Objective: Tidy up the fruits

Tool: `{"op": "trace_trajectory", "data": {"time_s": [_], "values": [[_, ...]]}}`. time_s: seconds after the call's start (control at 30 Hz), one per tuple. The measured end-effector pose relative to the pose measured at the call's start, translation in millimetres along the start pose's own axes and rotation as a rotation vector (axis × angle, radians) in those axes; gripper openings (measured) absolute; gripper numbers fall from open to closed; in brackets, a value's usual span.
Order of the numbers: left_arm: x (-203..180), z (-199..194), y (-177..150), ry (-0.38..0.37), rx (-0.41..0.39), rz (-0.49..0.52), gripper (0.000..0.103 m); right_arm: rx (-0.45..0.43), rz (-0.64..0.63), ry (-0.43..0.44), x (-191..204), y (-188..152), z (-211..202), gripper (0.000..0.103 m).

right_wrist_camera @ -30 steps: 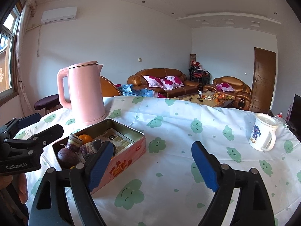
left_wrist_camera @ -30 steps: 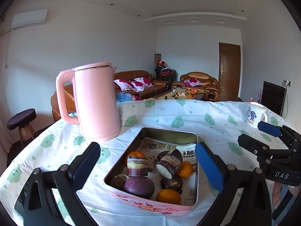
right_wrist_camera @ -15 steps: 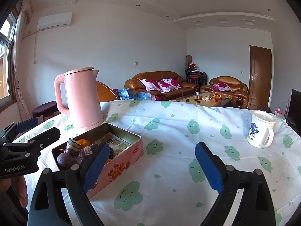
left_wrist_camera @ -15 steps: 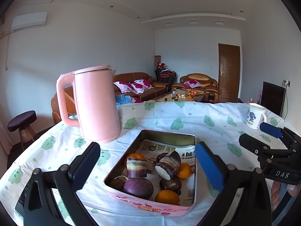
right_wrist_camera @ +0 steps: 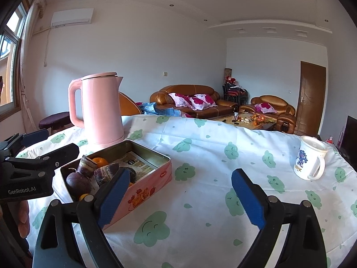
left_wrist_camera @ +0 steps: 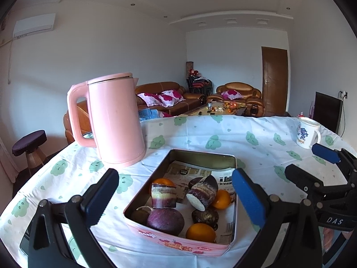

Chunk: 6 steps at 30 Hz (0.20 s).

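Both tools gape wide and empty. The left tool (left_wrist_camera: 174,197) hangs over the pink tin (left_wrist_camera: 178,243) holding oranges (left_wrist_camera: 200,232), sugarcane pieces (left_wrist_camera: 202,193) and passion fruit (left_wrist_camera: 165,221); pick from above, clear of its walls. The kettle (left_wrist_camera: 111,120) crowds the left; open surface (right_wrist_camera: 223,156) lies ahead of the right tool (right_wrist_camera: 179,197) toward the mug (right_wrist_camera: 309,160).

Pretty bright daylight here, coming from the window (right_wrist_camera: 10,51) on my left. Soft shadows on the tablecloth (right_wrist_camera: 212,156). Heavy fisheye bend, black corners all round. Close stuff is sharp, the far sofa (right_wrist_camera: 191,100) a bit soft.
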State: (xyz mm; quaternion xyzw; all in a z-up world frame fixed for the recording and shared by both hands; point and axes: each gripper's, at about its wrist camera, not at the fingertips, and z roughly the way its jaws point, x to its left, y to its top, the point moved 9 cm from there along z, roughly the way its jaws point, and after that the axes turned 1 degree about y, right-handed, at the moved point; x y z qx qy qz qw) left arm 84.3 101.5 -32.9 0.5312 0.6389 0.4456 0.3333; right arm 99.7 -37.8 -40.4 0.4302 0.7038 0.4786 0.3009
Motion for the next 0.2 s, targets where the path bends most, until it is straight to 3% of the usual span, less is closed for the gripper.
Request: {"op": "trace_trajectory", "data": {"time_s": [0.2], "values": [[-1.6,-0.7,-1.0,-0.012,0.000,0.001,0.103,0.012,0.002,0.001,-4.5,-3.3,0.2,0.093]]}}
